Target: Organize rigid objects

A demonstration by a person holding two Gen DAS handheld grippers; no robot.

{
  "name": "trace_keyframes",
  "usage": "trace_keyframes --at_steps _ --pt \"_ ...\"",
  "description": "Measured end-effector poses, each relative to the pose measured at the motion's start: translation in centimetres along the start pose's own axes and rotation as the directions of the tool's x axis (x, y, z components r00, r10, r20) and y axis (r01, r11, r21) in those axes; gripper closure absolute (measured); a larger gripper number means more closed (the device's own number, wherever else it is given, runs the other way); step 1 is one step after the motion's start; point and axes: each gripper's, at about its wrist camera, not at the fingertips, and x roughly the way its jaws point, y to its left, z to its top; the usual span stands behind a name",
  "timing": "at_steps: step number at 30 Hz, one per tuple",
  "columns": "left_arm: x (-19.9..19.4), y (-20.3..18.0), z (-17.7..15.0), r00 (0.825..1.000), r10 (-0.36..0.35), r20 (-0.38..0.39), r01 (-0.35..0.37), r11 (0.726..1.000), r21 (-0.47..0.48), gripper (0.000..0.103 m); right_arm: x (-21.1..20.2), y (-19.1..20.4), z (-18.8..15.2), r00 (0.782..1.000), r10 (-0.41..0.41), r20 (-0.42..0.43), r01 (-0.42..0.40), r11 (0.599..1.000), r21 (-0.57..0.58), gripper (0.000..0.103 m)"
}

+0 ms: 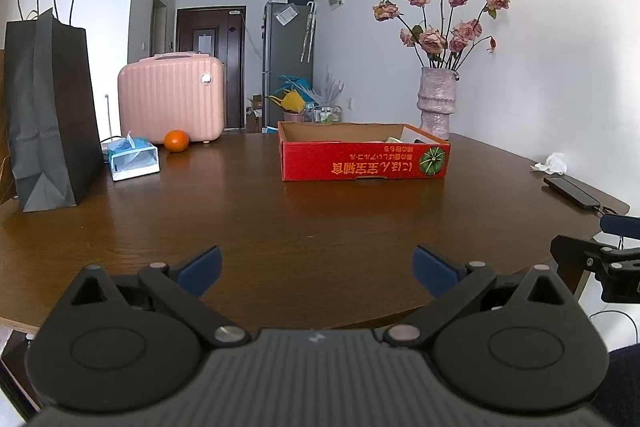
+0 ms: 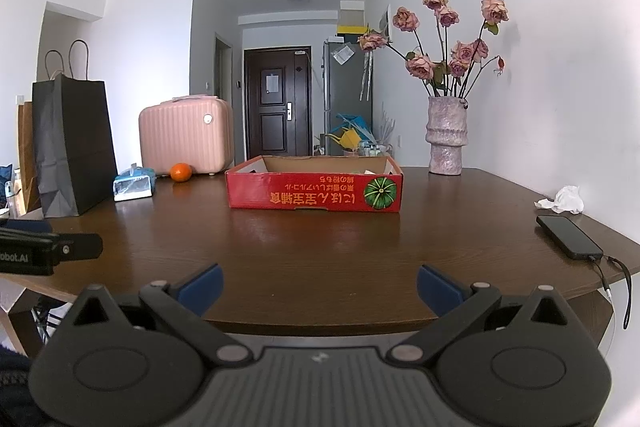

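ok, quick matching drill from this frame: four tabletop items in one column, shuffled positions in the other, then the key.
Items
1. orange
2. phone
3. vase of dried roses
4. black paper bag

Places
A. right edge of the table, cable plugged in
B. far left of the table, standing upright
C. in front of the pink suitcase, beside the tissue pack
D. far right corner, behind the red cardboard box

Pairs: 1-C, 2-A, 3-D, 4-B
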Motion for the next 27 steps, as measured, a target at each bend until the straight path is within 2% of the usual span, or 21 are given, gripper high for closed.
trace_keyframes --at_steps 27 --pt "-0.18 -0.07 -0.02 1.0 -0.007 0.01 0.007 1.0 0.011 0.0 -0.05 -0.01 -0.1 1.0 -0.003 0.003 0.003 1.0 0.009 0.0"
